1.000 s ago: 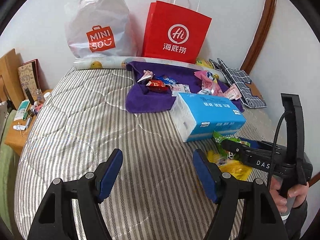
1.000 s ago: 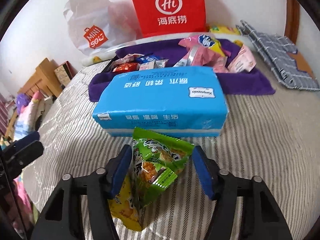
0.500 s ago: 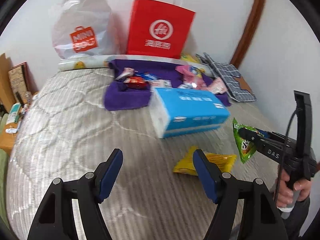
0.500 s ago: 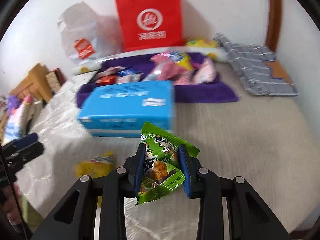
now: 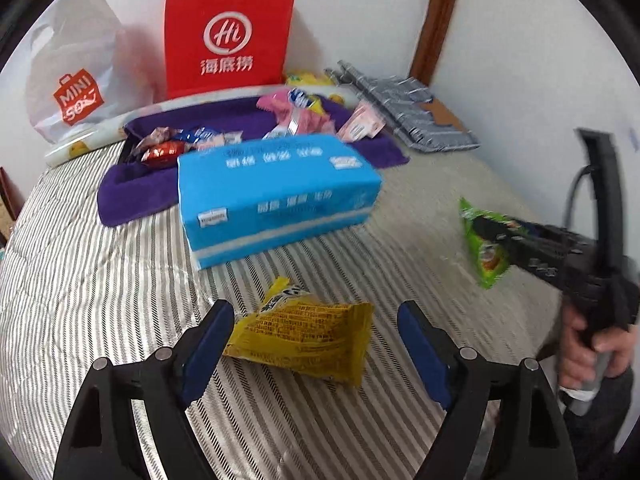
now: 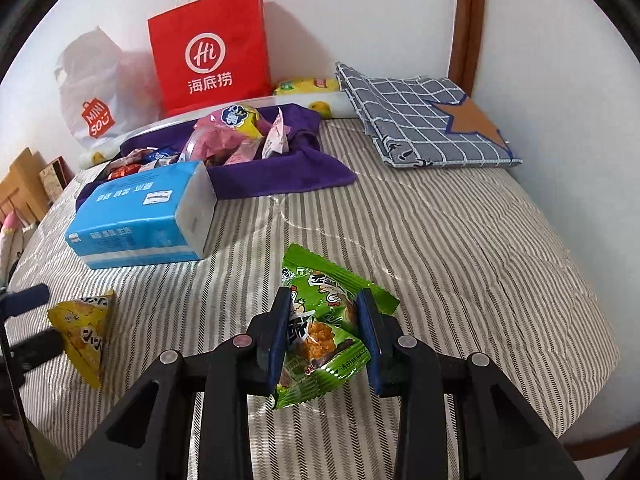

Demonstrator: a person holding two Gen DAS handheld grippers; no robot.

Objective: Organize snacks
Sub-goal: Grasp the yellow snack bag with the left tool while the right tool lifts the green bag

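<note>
My right gripper [image 6: 325,338] is shut on a green snack packet [image 6: 320,332], held above the striped mattress; the same packet [image 5: 482,240] and gripper show at the right of the left wrist view. A yellow snack packet [image 5: 300,334] lies flat on the mattress between the blue pads of my left gripper [image 5: 316,344], whose jaws are opening and do not touch it. It also shows as the yellow packet [image 6: 82,326] at the left of the right wrist view. Several more snacks [image 5: 296,114] lie on a purple towel [image 5: 132,196] farther back.
A blue tissue pack [image 5: 276,196] lies between the towel and the yellow packet. A red paper bag [image 5: 228,36] and a white plastic bag [image 5: 72,80] lean on the wall. A folded grey checked cloth [image 6: 420,120] lies at the back right. A hand [image 5: 592,340] holds the right gripper.
The right gripper shut on the green packet, lifted it and carried it right. The left gripper moved right until the yellow packet lay between its jaws, which widened.
</note>
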